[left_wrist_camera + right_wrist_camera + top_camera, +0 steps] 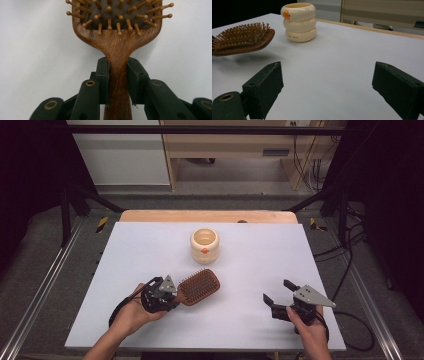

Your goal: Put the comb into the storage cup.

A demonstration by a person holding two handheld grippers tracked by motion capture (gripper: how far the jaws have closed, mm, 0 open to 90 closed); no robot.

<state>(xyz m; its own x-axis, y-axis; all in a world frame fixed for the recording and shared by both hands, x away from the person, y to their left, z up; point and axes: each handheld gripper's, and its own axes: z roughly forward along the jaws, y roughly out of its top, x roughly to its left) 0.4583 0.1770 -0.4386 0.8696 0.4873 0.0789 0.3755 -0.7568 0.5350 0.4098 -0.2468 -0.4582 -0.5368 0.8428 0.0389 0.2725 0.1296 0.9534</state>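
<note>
Near the front edge of the table (240,330), the right tongs (276,296) wait wide open with nothing in them. The left tongs (172,296) squeeze the thin handle of the wooden hairbrush (199,286), bristles up, so it can be lifted. Farther back, toward the middle, stands a cream pot (204,245).

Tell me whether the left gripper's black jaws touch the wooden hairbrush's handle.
Touching. The left gripper view shows the left gripper with both pads pressed against the wooden hairbrush handle, no gap.
</note>
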